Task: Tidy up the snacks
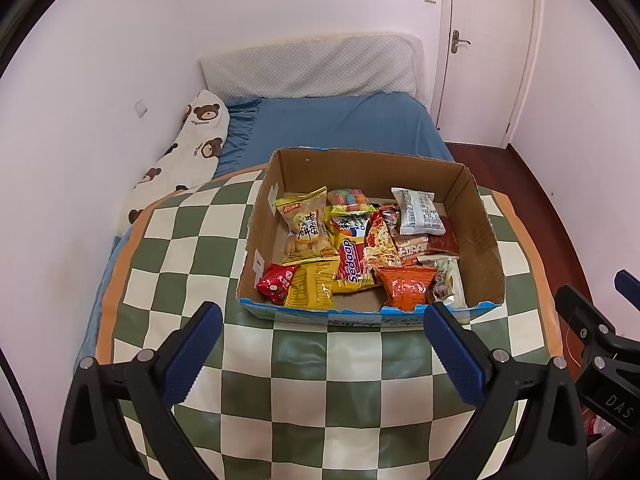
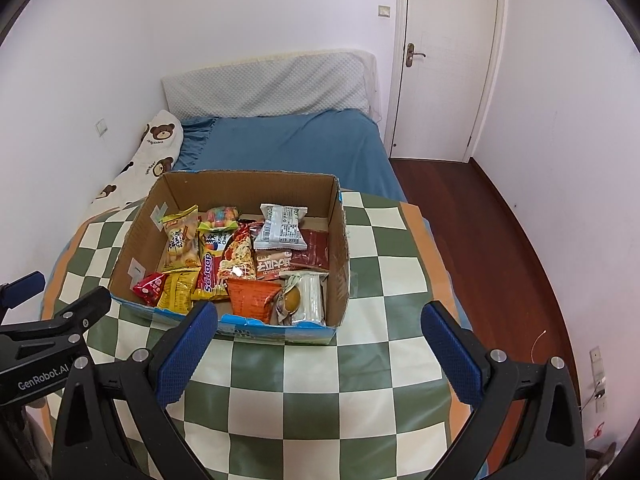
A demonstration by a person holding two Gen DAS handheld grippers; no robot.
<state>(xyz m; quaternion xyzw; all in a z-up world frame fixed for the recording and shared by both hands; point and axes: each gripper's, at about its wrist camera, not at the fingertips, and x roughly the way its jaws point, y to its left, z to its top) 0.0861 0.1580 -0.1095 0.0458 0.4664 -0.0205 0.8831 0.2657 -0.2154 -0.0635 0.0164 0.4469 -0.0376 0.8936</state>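
**Left wrist view: both grippers empty in front of the snack box**

Left wrist view first: I see my left gripper [image 1: 322,320] at the bottom of the frame with its jaws spread wide and nothing between them. Just beyond its blue pads [image 1: 192,354] sits the cardboard box [image 1: 478,236], centre frame, resting on a green-and-cream checkered cloth [image 1: 320,380] that covers the table. The box is open-topped and full of snacks. Along its left side I make out a yellow biscuit bag [image 1: 306,222], with a small red packet [image 1: 276,283] in the lower left corner. A yellow-and-red Sedaap noodle pack [image 1: 352,266] lies in the middle, an orange bag [image 1: 406,285] stands at the near wall, and a white wrapped bar [image 1: 418,210] leans toward the upper right.

In the right wrist view, my right gripper [image 2: 320,322] also hangs with its jaws wide apart and holds nothing. The box appears left of centre here, its near wall just beyond the left fingertip. The left gripper's black body shows at the lower left edge of that frame.

Behind the box, in the upper half of both views, is a bed with a blue sheet [image 1: 344,120], a bear-print pillow [image 1: 188,148] at the left wall, and a white door [image 1: 488,48] at upper right.
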